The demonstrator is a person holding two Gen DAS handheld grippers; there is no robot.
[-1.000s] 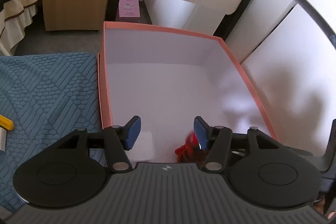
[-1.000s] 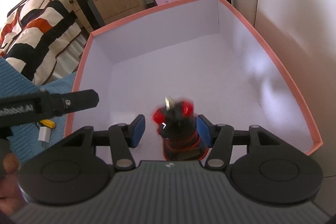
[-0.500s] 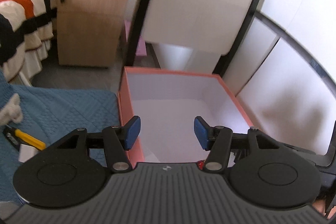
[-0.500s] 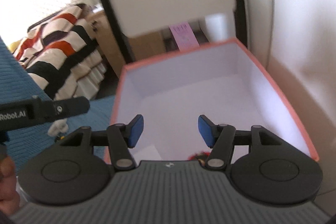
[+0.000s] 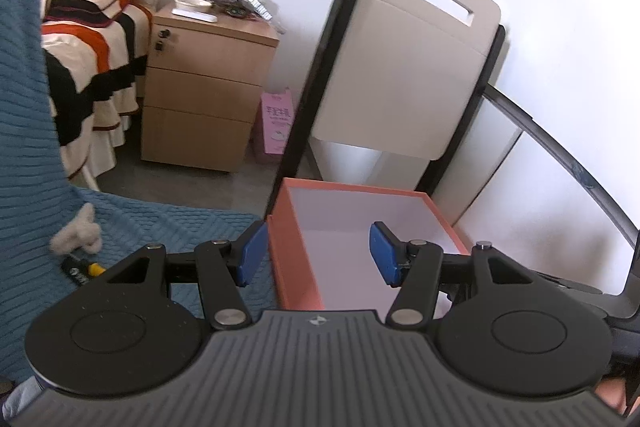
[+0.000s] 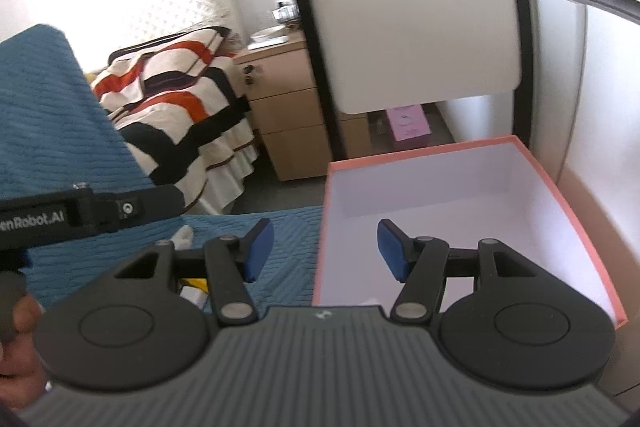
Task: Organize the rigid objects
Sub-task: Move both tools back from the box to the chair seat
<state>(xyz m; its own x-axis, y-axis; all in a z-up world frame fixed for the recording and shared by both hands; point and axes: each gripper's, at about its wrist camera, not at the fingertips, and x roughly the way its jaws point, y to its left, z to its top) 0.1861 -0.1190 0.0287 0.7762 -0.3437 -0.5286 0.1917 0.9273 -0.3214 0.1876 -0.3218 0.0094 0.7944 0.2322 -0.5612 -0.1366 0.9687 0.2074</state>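
An orange box (image 5: 298, 259) with a white inside sits on the blue quilted cloth (image 5: 160, 223); it also shows in the right wrist view (image 6: 560, 195). My left gripper (image 5: 316, 253) is open and empty, held above the box's left wall. My right gripper (image 6: 326, 249) is open and empty, above the box's near left corner. A yellow-handled tool (image 5: 86, 269) lies on the cloth beside a small grey fluffy thing (image 5: 78, 233). A yellow and white object (image 6: 194, 289) shows under my right gripper's left finger. The box's near floor is hidden by both grippers.
A wooden drawer cabinet (image 5: 204, 87) stands beyond the cloth, next to a bed with a striped blanket (image 5: 88, 39). A white chair back with black frame (image 5: 400, 67) rises behind the box. A pink carton (image 5: 276, 123) stands on the floor. The left gripper's arm (image 6: 80, 215) crosses the right wrist view.
Both grippers have lifted and pulled back from the box, tilting up. The red and black toy between my right fingers a second ago is out of view.
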